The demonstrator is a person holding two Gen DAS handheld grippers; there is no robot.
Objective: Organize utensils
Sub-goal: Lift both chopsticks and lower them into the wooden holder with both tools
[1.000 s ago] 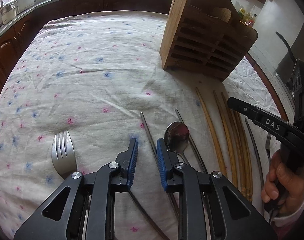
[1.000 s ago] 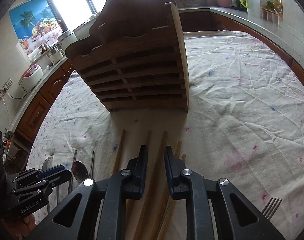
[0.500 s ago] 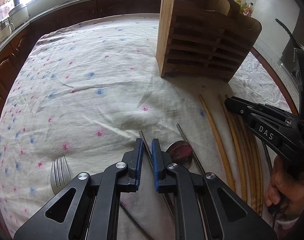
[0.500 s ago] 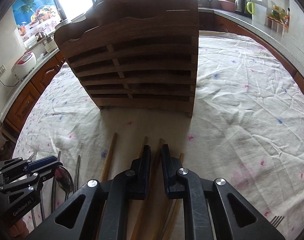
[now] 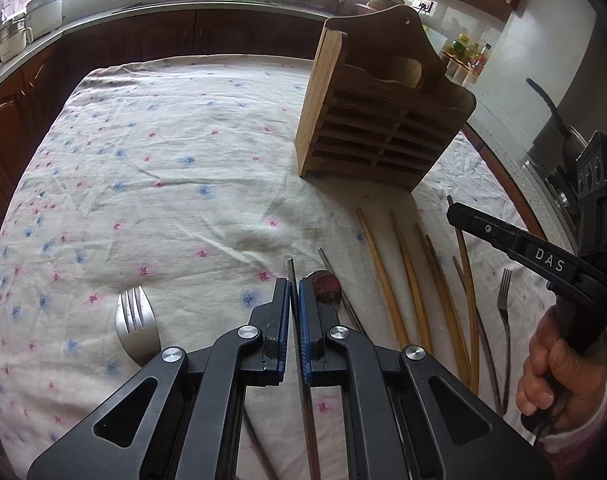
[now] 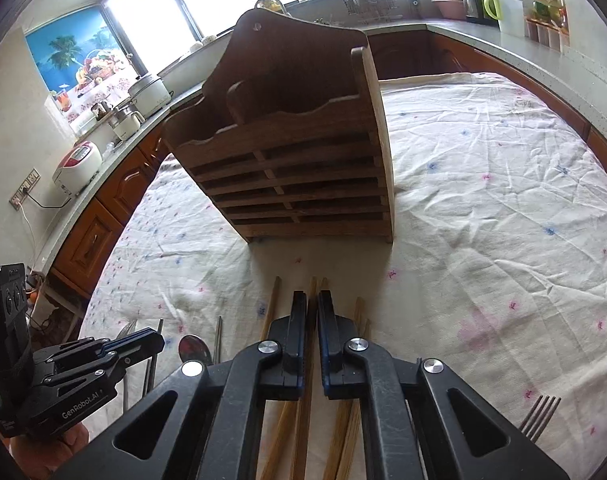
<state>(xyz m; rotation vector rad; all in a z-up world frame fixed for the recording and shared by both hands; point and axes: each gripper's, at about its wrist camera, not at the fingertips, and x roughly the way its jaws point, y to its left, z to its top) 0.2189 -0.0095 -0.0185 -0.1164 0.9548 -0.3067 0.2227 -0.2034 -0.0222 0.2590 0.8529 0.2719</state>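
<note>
My left gripper point(image 5: 294, 286) is shut on a metal chopstick point(image 5: 291, 270) that runs between its pads and sticks out ahead, lifted a little off the cloth. A spoon point(image 5: 323, 286) and a second metal chopstick point(image 5: 335, 278) lie just right of it, a fork point(image 5: 137, 326) to the left. My right gripper point(image 6: 312, 300) is shut on a wooden chopstick point(image 6: 313, 286); several more wooden chopsticks point(image 5: 411, 280) lie beside it. The wooden slatted utensil holder point(image 6: 295, 152) stands upright ahead of both grippers and shows in the left wrist view point(image 5: 379, 120).
A second fork point(image 6: 539, 416) lies right of the right gripper and shows in the left wrist view point(image 5: 503, 292). The flowered tablecloth point(image 5: 163, 184) covers the table. Kitchen counters with pots and appliances point(image 6: 79, 160) ring the table.
Both grippers closed: the left onto the metal chopstick, the right onto a wooden chopstick. Both have risen a little with them and pulled back from the holder.
</note>
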